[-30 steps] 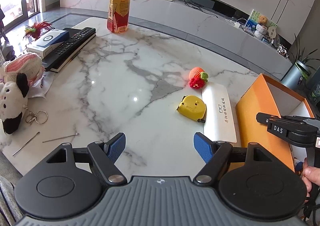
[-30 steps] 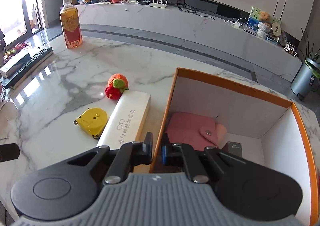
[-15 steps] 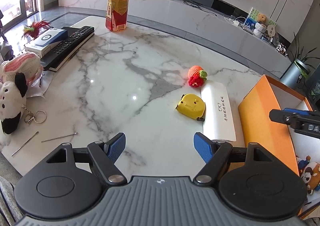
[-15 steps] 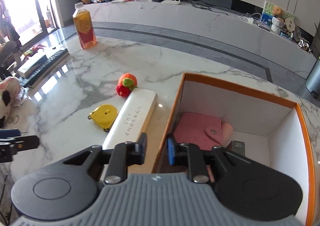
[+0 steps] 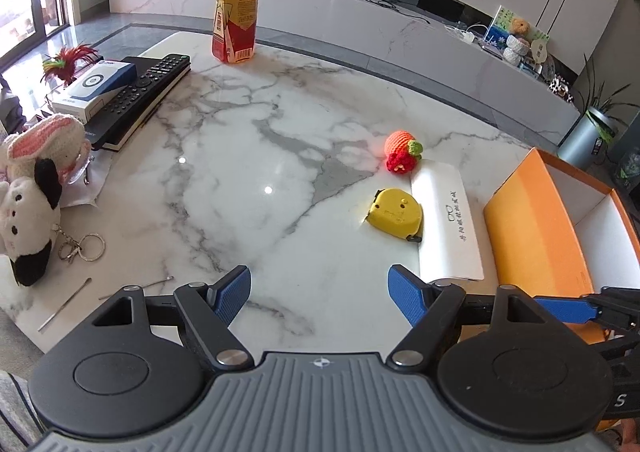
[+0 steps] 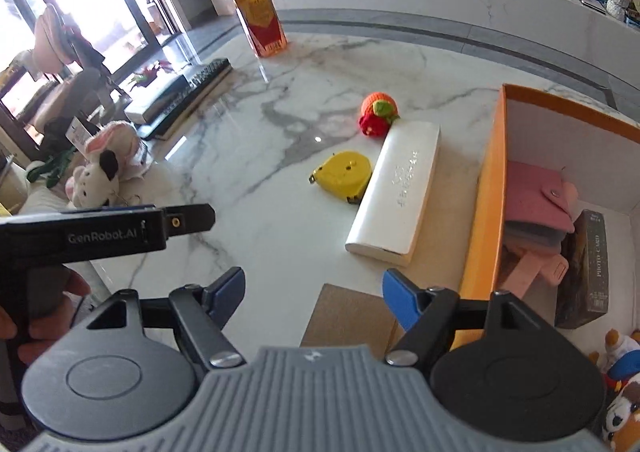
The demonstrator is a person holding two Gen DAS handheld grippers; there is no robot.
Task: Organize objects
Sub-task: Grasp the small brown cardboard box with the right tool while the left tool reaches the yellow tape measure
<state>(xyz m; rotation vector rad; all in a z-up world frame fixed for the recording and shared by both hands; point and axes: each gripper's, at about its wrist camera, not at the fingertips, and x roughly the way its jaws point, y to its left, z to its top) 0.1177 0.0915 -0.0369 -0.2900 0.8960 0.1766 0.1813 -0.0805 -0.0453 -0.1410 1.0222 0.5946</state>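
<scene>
An orange box [image 5: 536, 220] [image 6: 486, 188] stands open at the table's right. It holds a pink wallet [image 6: 536, 192], a dark photo-card box [image 6: 588, 268] and small plush toys [image 6: 620, 384]. Left of it lie a white glasses case [image 5: 446, 220] [image 6: 400, 184], a yellow tape measure [image 5: 394, 212] [image 6: 344, 174] and a crocheted strawberry toy [image 5: 402, 154] [image 6: 378, 114]. My left gripper [image 5: 319, 298] is open and empty above the table's near edge. My right gripper [image 6: 312, 298] is open and empty, just left of the box's near corner.
A tea bottle [image 5: 236, 12] stands at the far side. A remote [image 5: 144, 92], a white-blue box [image 5: 96, 86], plush animals [image 5: 28, 204] with a key ring [image 5: 86, 248] and thin metal picks [image 5: 64, 310] lie at the left. A brown card [image 6: 352, 316] lies near the box.
My right gripper has opened, letting go of the box's near wall, and has swung left and back. The left gripper has barely moved.
</scene>
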